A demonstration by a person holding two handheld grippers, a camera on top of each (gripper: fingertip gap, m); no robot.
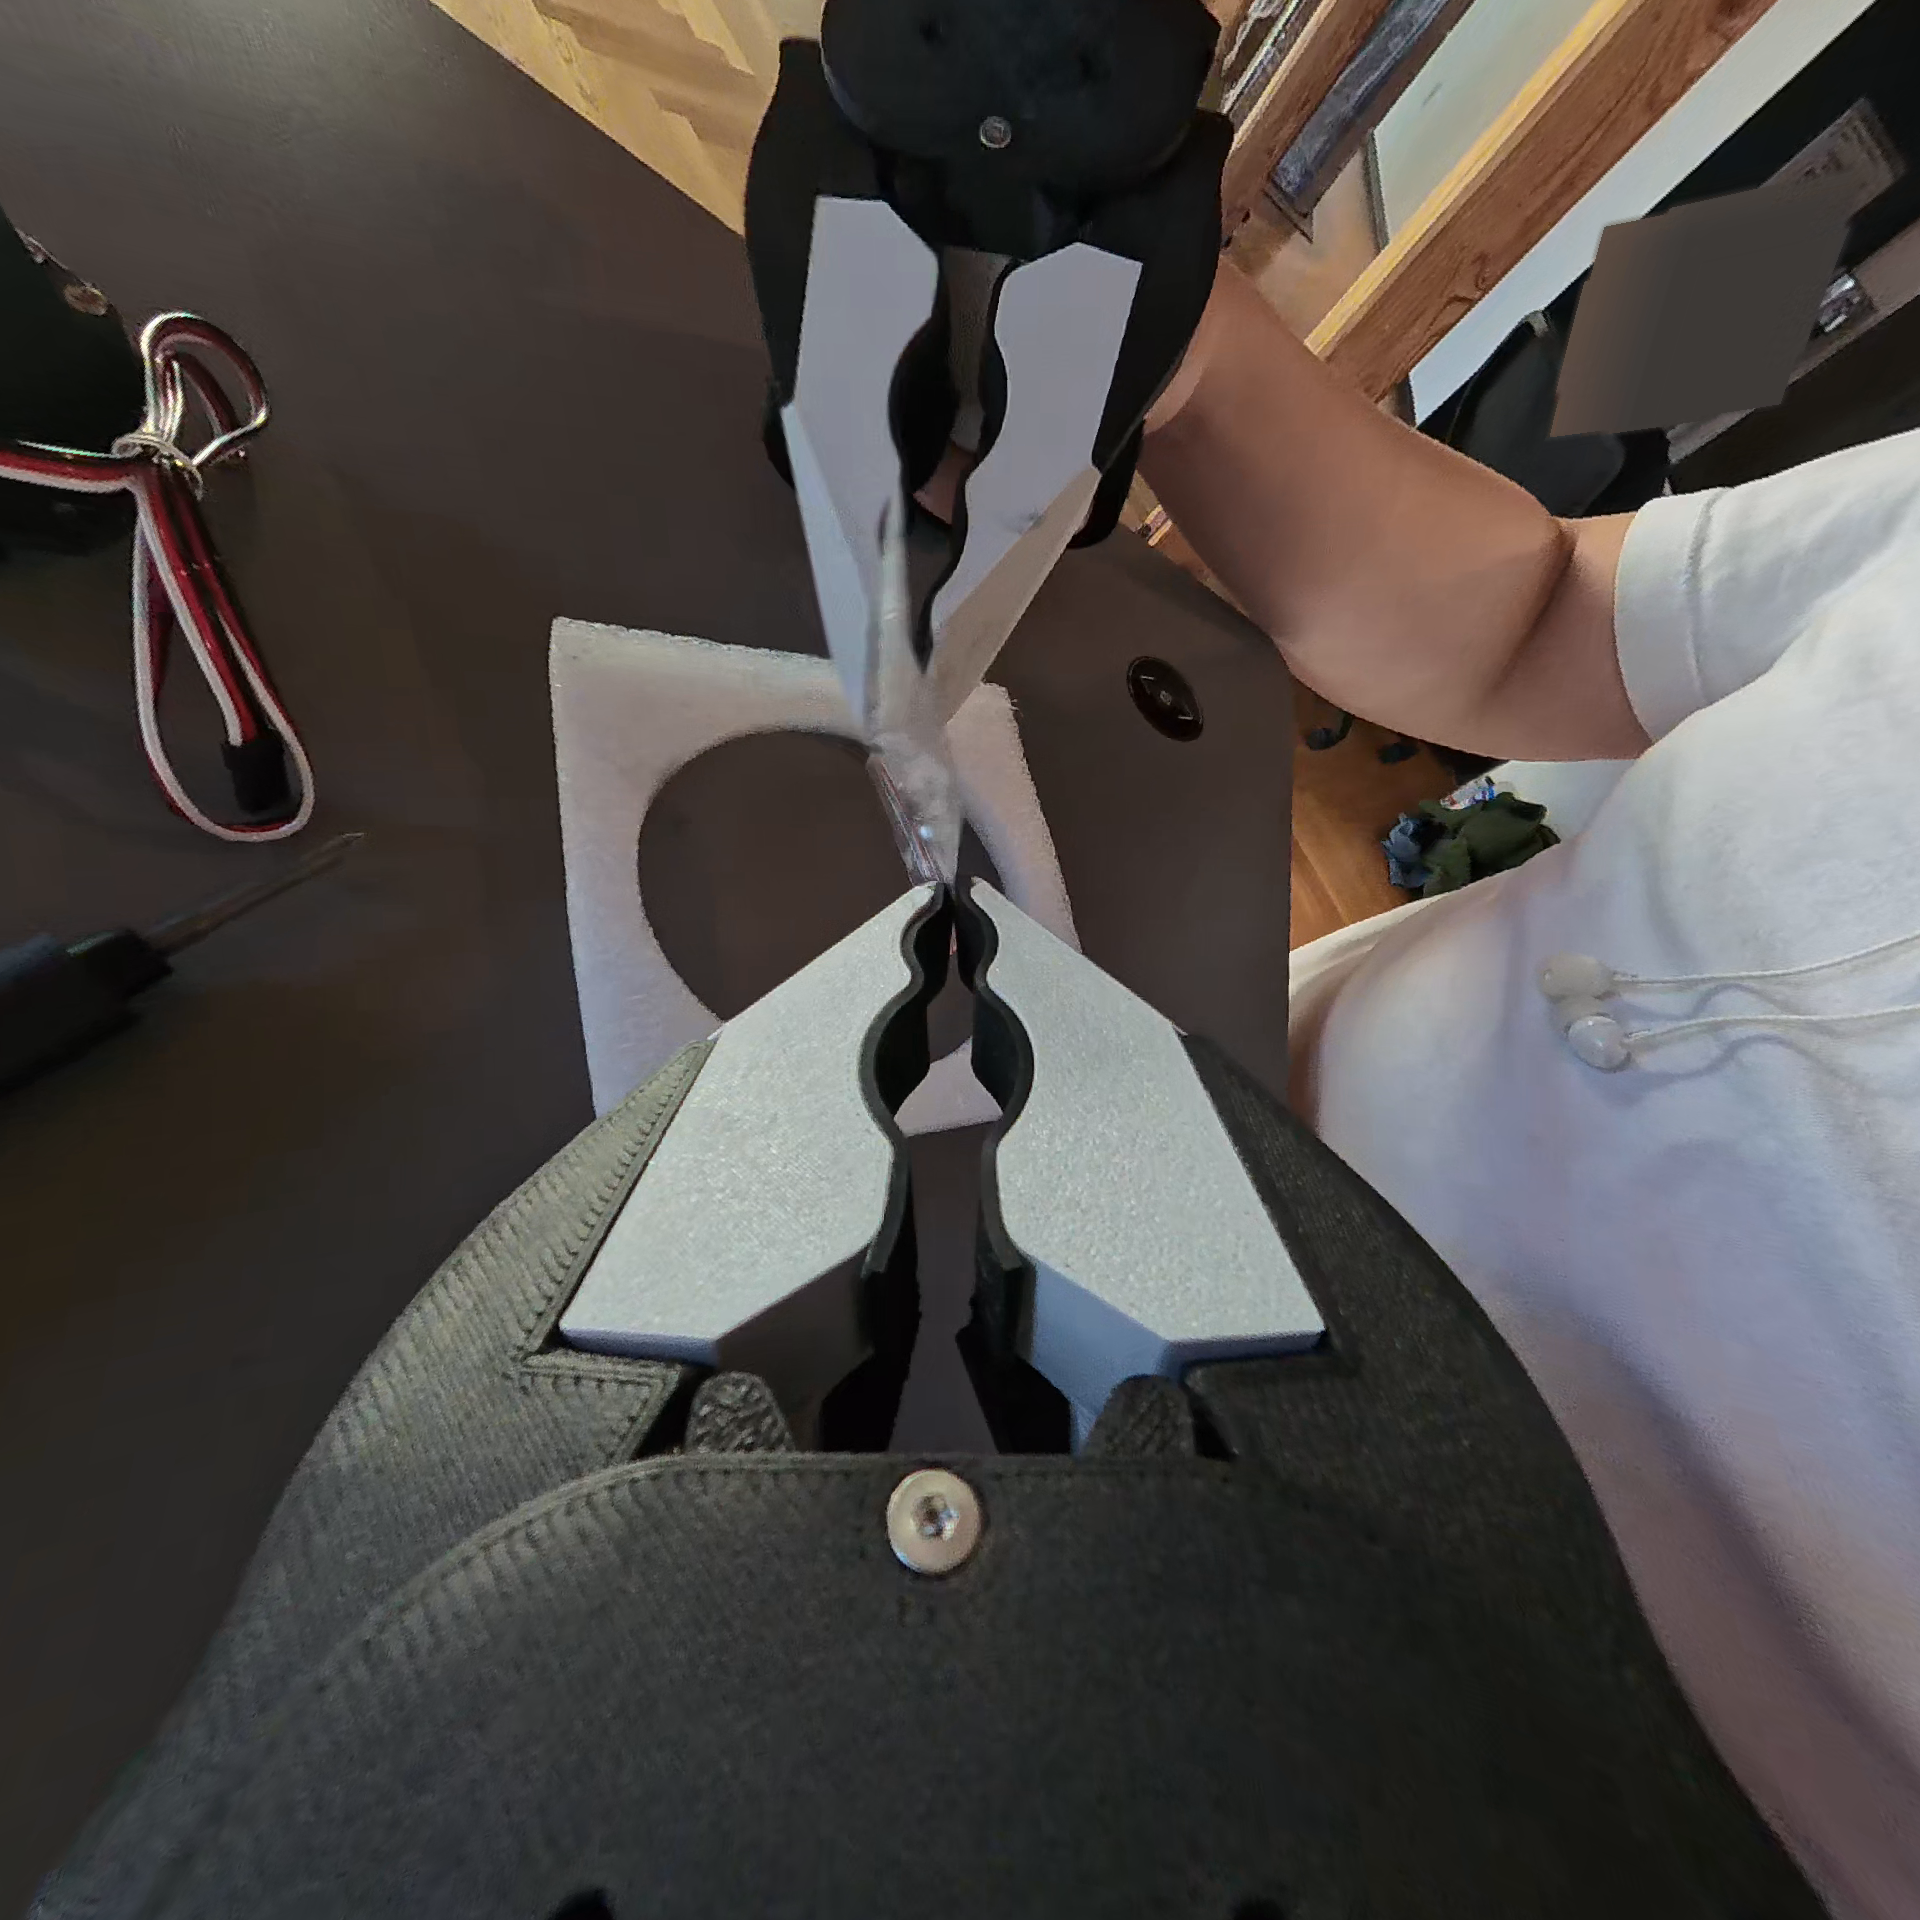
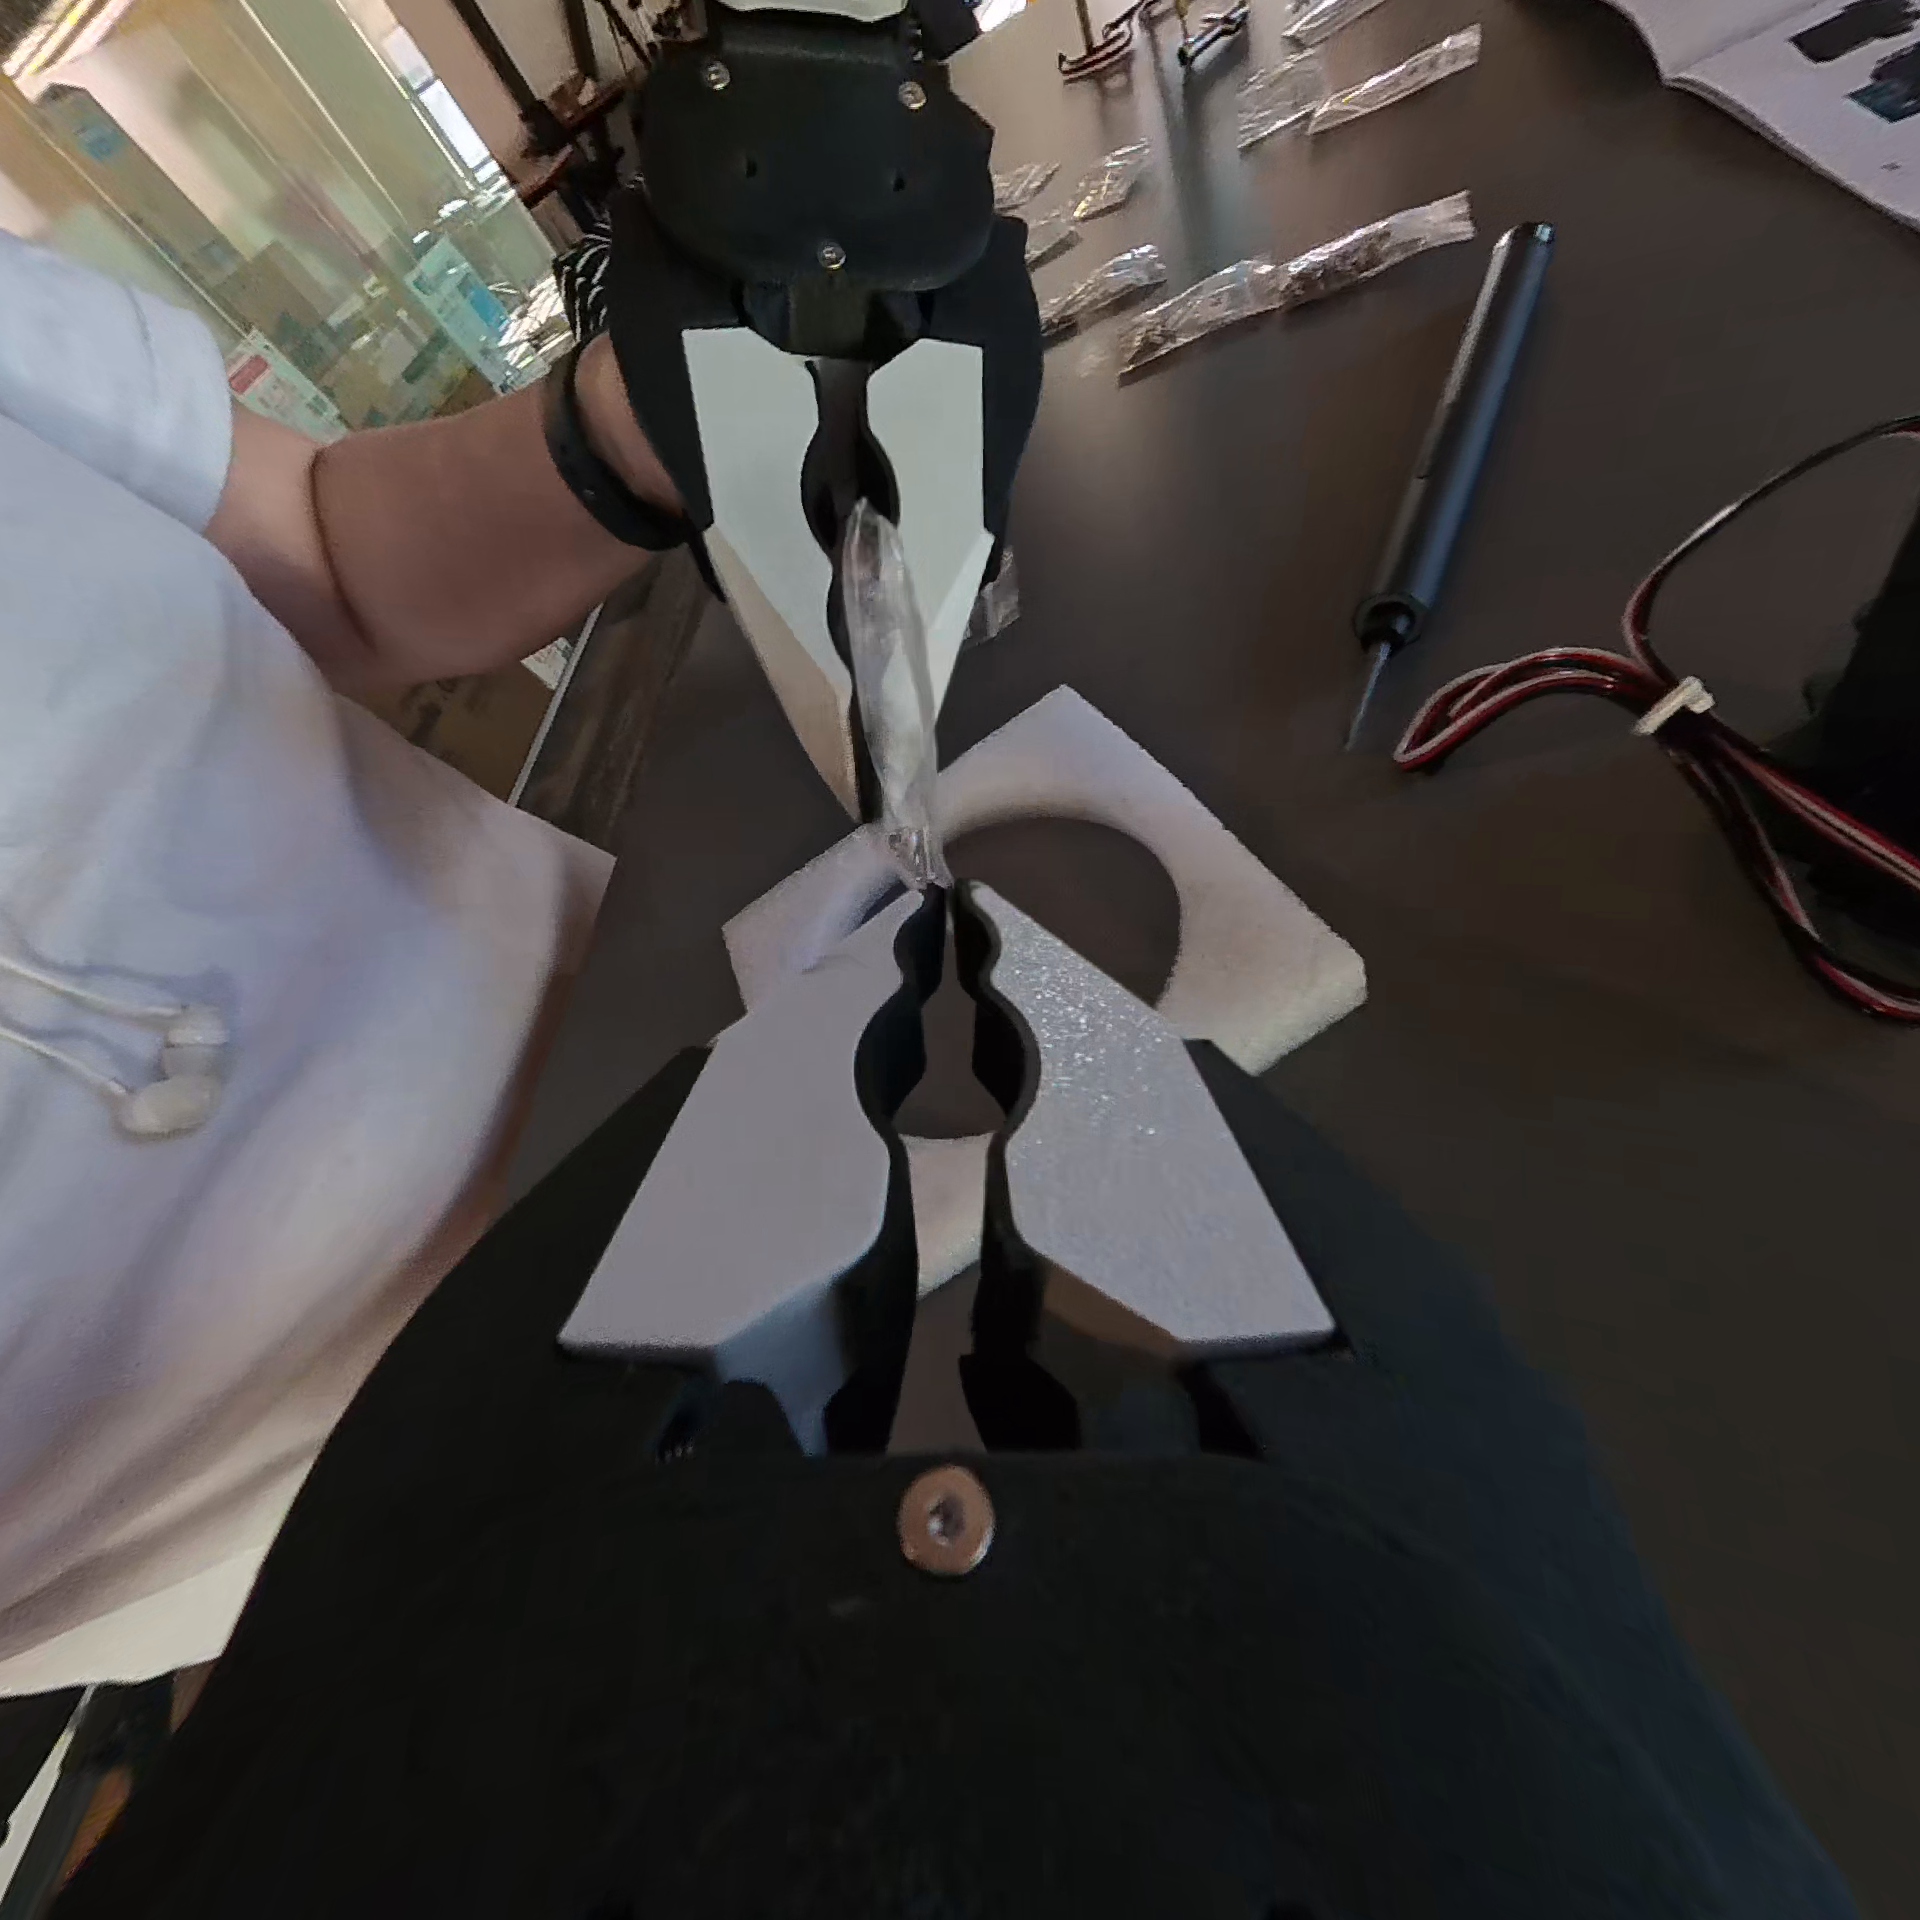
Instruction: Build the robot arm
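Note:
A small clear plastic bag [image 1: 914, 795] is stretched between my two grippers above a dark table [image 1: 436, 520]. My left gripper [image 1: 951, 896] is shut on its near end. My right gripper [image 1: 906, 665] faces it from across and is shut on the other end. In the right wrist view the right gripper [image 2: 951, 891] pinches the bag [image 2: 888, 665] at its tip, and the left gripper [image 2: 868, 805] holds it from the far side. A white foam square with a round hole [image 1: 623, 727] lies flat on the table under both grippers; it also shows in the right wrist view [image 2: 1278, 935].
A black screwdriver [image 2: 1455, 468] and a red, white and black cable bundle [image 2: 1714, 748] lie on the table beside the foam. Several small bags of parts [image 2: 1247, 281] and an open booklet [image 2: 1766, 94] lie farther off. A person in a white shirt [image 1: 1610, 1143] stands at the table edge. Left and right tips are no more than a few centimetres apart.

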